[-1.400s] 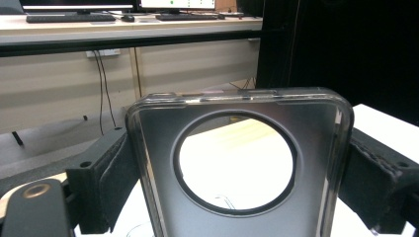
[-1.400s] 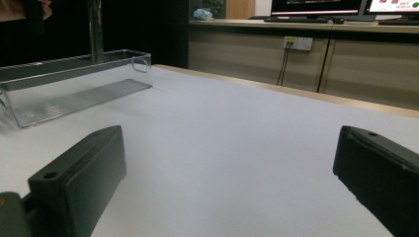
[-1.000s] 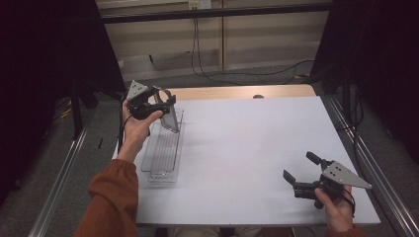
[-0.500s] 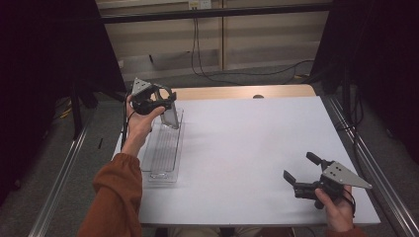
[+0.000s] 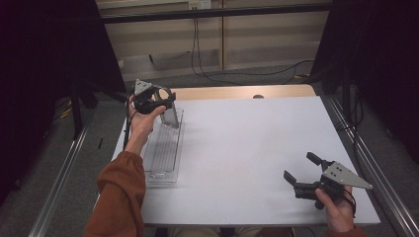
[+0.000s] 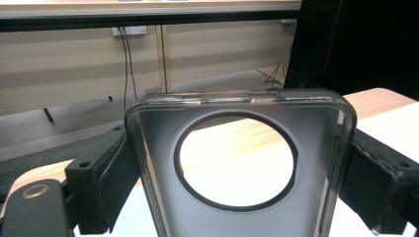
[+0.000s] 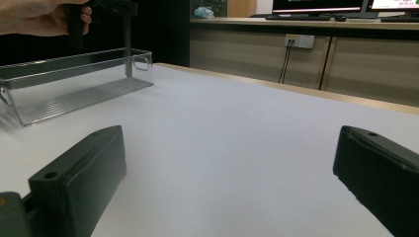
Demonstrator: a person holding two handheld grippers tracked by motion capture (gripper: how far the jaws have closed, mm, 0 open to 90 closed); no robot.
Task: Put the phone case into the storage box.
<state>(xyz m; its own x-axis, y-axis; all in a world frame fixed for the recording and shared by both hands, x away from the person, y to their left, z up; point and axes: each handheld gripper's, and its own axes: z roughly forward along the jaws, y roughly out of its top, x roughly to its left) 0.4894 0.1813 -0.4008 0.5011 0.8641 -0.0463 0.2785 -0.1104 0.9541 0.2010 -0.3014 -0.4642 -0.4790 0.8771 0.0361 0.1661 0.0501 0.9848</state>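
Phone case (image 6: 237, 168), smoky translucent with a big round camera cut-out and rounded corners, sits clamped by its two side edges between the jaws of the left gripper (image 5: 165, 104). In the left gripper view both black pads (image 6: 111, 185) press flat against its sides, and two slim button bumps show along its top rim. From the high view the case (image 5: 170, 117) hangs upright, held above the far end of a clear plastic tray (image 5: 165, 153); whether its lower edge touches the tray cannot be told. The person's left hand (image 5: 141, 121) and rust-coloured sleeve (image 5: 121, 192) reach along the tray's left side.

That tray is long and narrow with ribbed floor and low see-through walls, lying lengthwise near the table's left edge (image 5: 123, 143). Its interior looks bare below the case.

Rightward, the white table (image 5: 247, 148) spreads wide and open, with a strip of bare wood (image 5: 247, 92) along the far edge, where a small dark spot (image 5: 257, 96) sits.

Near the front right corner, the right gripper (image 5: 302, 168) rests low over the table in the person's right hand (image 5: 338, 212), its jaws spread wide apart and holding nothing; the right gripper view shows plain white surface between them, with the tray (image 7: 74, 84) well apart beyond.

Metal rails (image 5: 368, 163) flank the table, and cables (image 5: 207, 69) trail on the floor behind.
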